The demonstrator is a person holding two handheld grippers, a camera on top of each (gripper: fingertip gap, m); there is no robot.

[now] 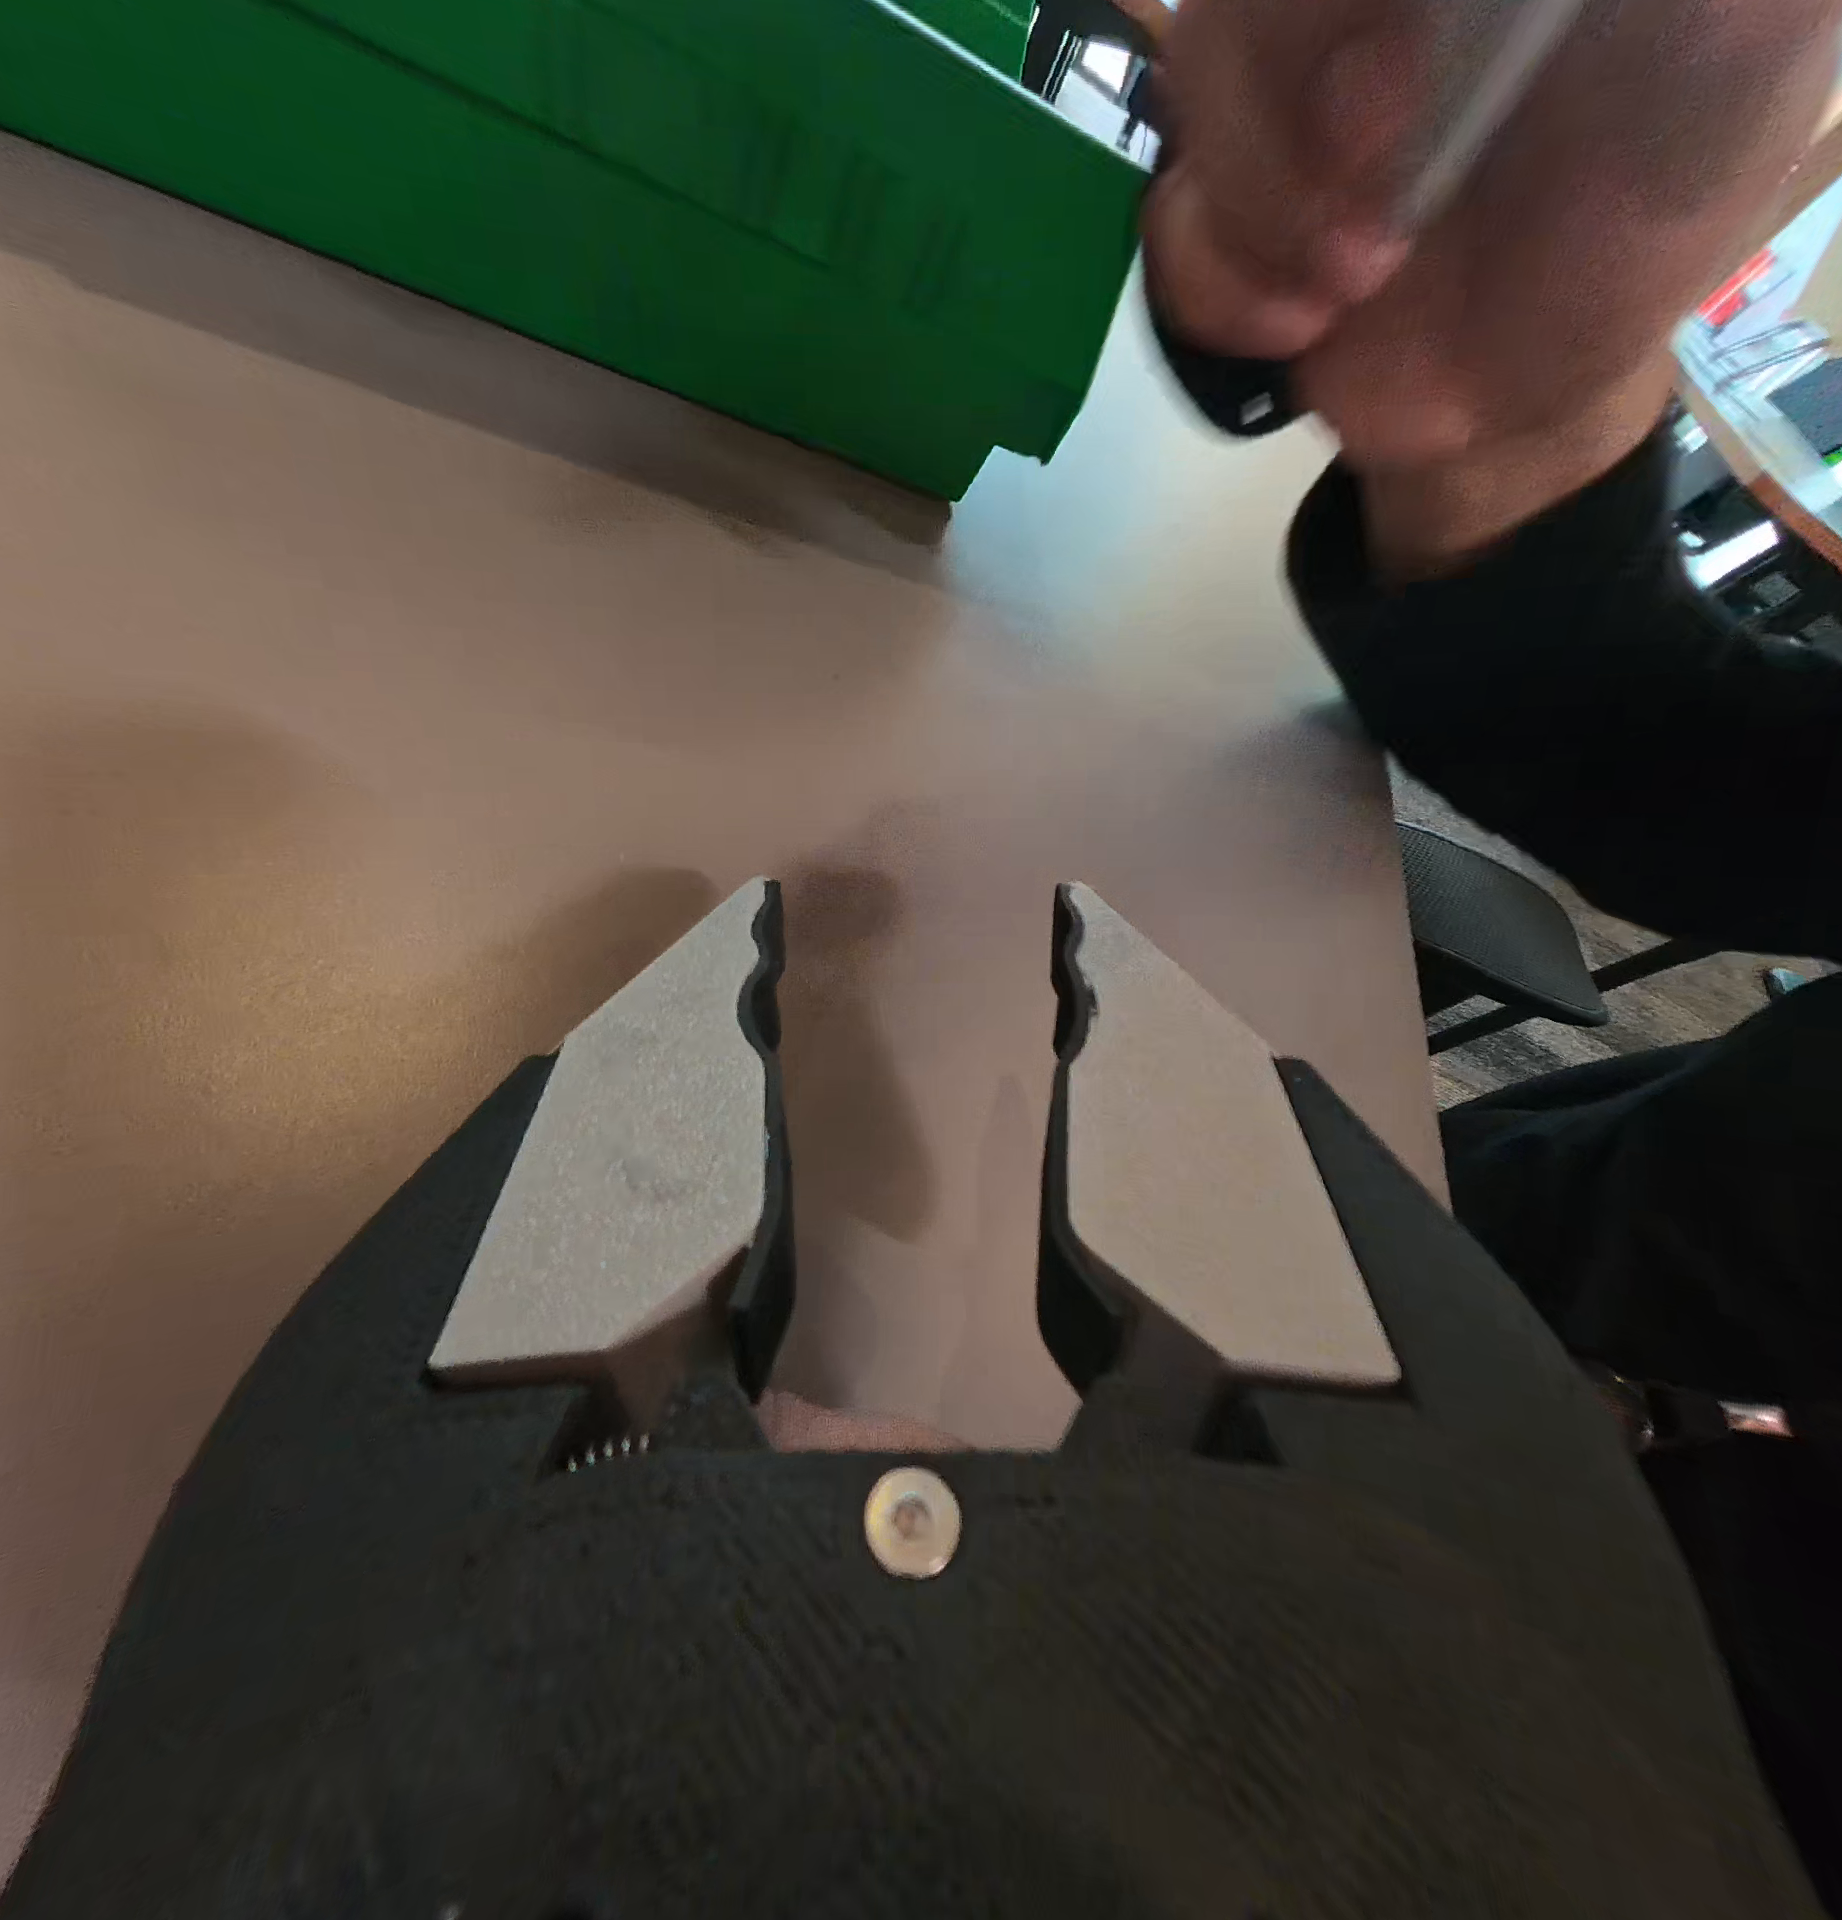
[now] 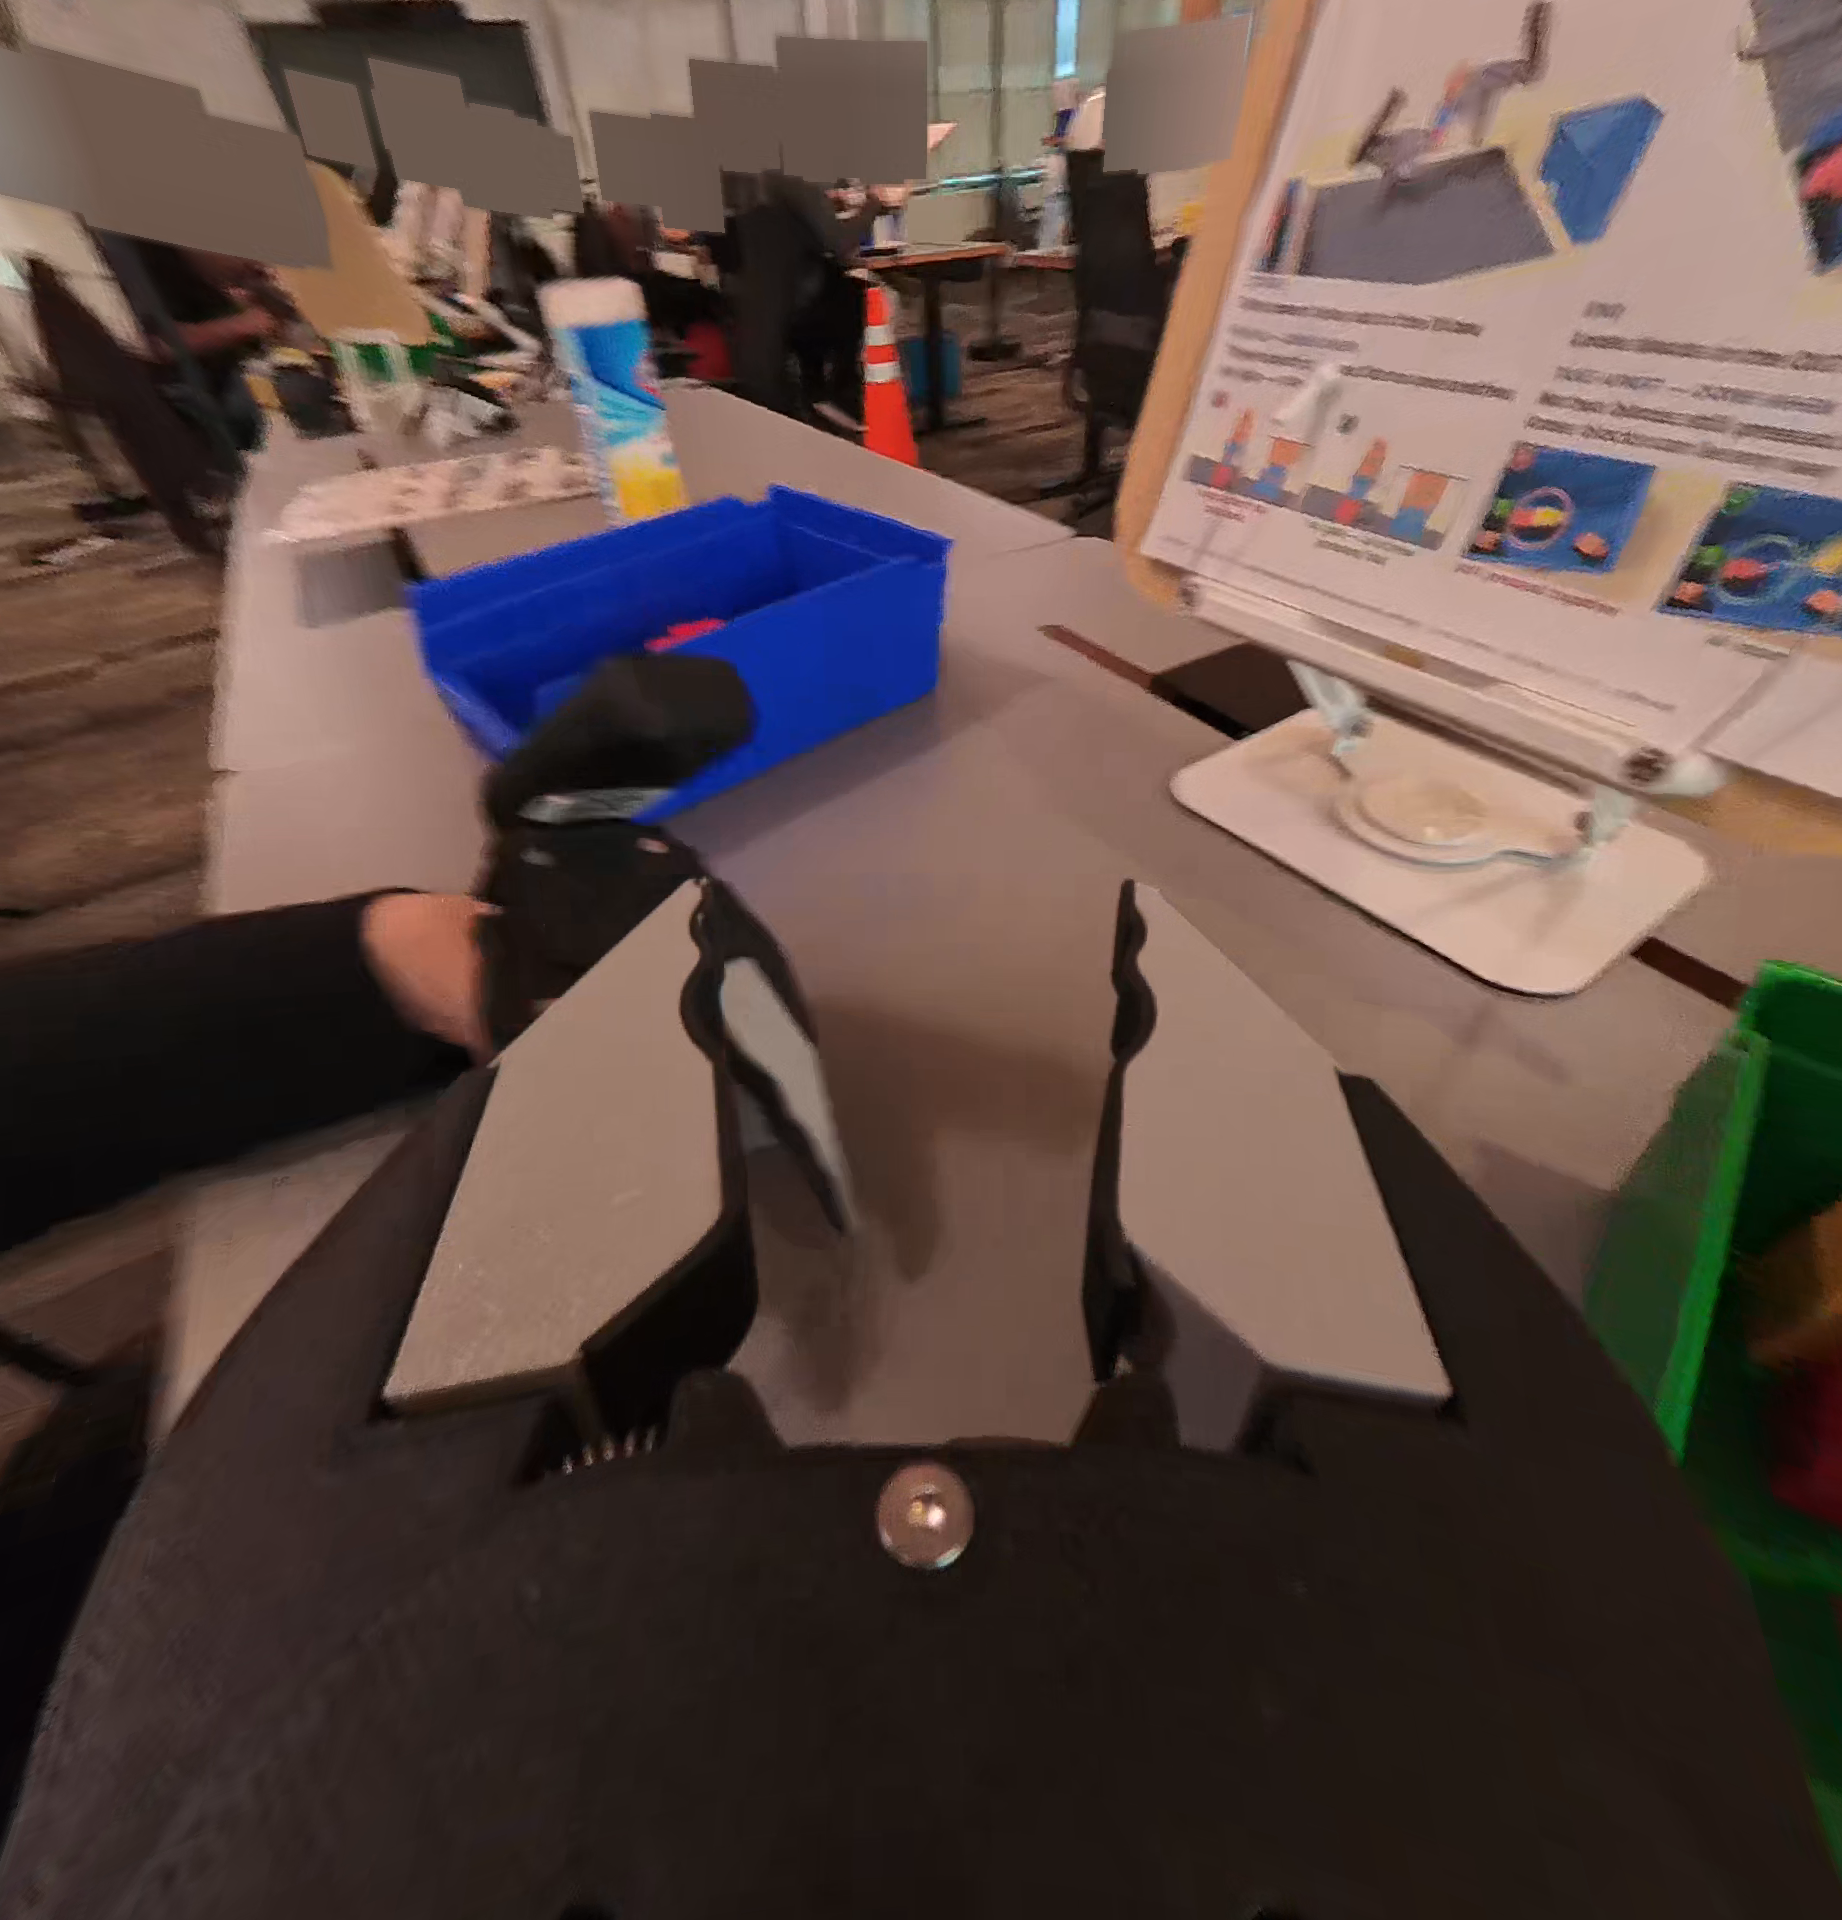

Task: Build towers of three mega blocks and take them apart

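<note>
table [image 2: 1000,831]: grey top, bare between both sets of jaws; I read that as the build area, nothing stacked on it yet.
green bin [image 1: 605,208]: far edge in left wrist view, at my right in right wrist view. Blurred yellow and red shapes inside, probably blocks.
blue bin [image 2: 792,613]: far side of table, open top, a red block [image 2: 688,632] showing inside (so the blocks sit in bins, none on the table).
instruction sheet [image 2: 1519,343]: propped on a white stand at far right, angled toward the operator for reference.
left gripper [image 1: 917,935]: jaws parted, nothing between them, low over the table.
right gripper [image 2: 917,935]: jaws also spread and empty, pointed toward the blue bin; my guess is it goes for a block first.
</note>
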